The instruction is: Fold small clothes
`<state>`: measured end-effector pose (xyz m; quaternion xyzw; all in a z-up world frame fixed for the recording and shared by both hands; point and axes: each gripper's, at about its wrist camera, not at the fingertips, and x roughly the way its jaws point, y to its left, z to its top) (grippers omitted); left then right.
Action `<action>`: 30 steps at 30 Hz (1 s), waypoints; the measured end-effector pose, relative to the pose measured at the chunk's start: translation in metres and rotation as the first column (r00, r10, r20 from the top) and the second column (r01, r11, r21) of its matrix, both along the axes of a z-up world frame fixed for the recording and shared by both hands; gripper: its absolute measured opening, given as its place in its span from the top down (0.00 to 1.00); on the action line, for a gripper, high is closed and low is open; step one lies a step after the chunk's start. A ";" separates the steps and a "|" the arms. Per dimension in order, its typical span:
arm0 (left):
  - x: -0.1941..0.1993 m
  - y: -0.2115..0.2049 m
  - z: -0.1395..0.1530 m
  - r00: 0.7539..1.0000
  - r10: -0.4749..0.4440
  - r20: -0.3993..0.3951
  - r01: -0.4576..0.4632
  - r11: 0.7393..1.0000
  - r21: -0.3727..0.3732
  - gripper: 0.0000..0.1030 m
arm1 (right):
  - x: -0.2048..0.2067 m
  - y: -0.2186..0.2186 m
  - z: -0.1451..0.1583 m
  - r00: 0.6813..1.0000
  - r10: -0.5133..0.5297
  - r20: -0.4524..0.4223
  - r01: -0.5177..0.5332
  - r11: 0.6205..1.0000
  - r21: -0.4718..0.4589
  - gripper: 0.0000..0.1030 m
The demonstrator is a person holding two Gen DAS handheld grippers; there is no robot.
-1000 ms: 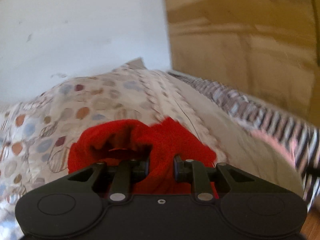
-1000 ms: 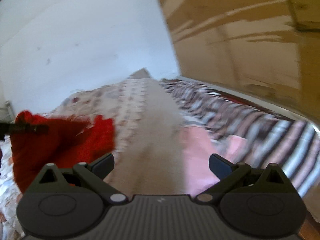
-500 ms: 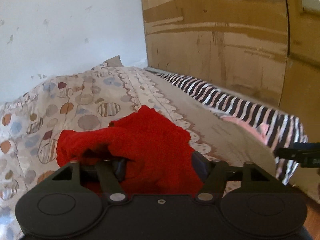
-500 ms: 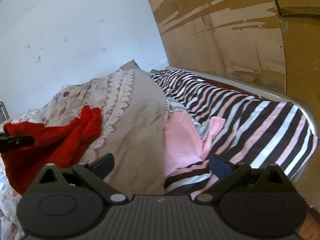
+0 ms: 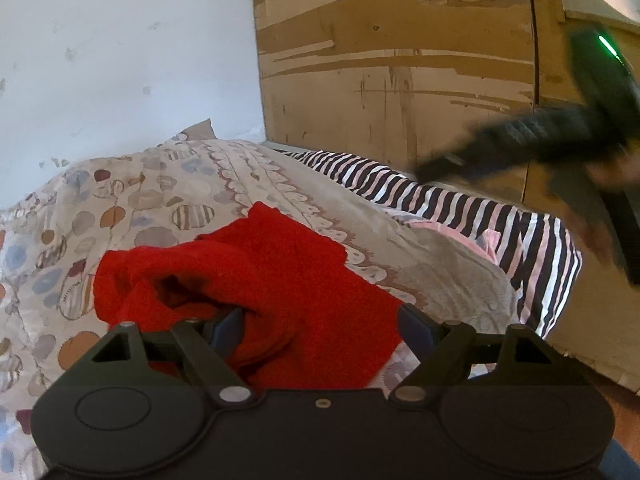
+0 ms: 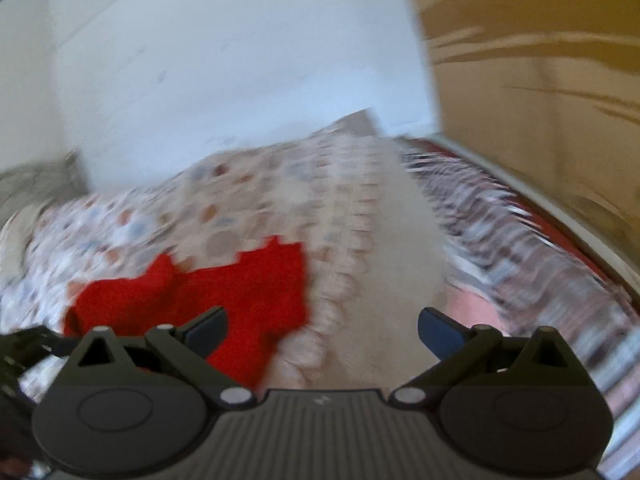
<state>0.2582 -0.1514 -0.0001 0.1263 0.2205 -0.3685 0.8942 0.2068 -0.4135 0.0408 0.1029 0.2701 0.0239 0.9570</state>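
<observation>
We are holding the left gripper [image 5: 320, 330] low over the bed, its jaws having just been opening wide; the red garment [image 5: 256, 280] is lying between them, loose folds bunching against the left finger [image 5: 226, 330], the pads no longer pressing it. We are carrying the right gripper [image 6: 322, 330] with jaws spread wide and nothing in them; its view is blurring.

The red garment is a fuzzy, knit-looking piece, crumpled, with a dark hollow opening on its left part. It is resting on the dotted bedcover [image 5: 132, 200], just left of that cover's scalloped border. Right of the garment a plain beige band is running up the bed, then a pink cloth [image 5: 472, 240] and a striped sheet [image 5: 460, 204]. Beyond the garment, a white wall [image 5: 120, 60] and a wooden panel [image 5: 400, 80] are standing.

We are seeing no readable writing or labels.
</observation>
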 end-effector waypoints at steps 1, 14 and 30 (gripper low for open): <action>0.001 0.001 0.000 1.000 -0.001 -0.006 0.001 1.000 -0.010 0.19 | 0.014 0.010 0.009 0.999 0.050 -0.012 -0.051 0.999 -0.013 0.00; 0.001 0.002 0.000 1.000 0.006 -0.029 -0.007 0.999 -0.041 0.19 | 0.170 0.185 0.044 0.810 0.491 -0.321 -0.543 0.835 -0.093 0.00; -0.007 -0.011 0.002 1.000 -0.001 0.028 0.001 1.000 0.018 0.19 | 0.146 0.147 0.026 0.803 0.499 -0.325 -0.552 0.829 -0.092 0.76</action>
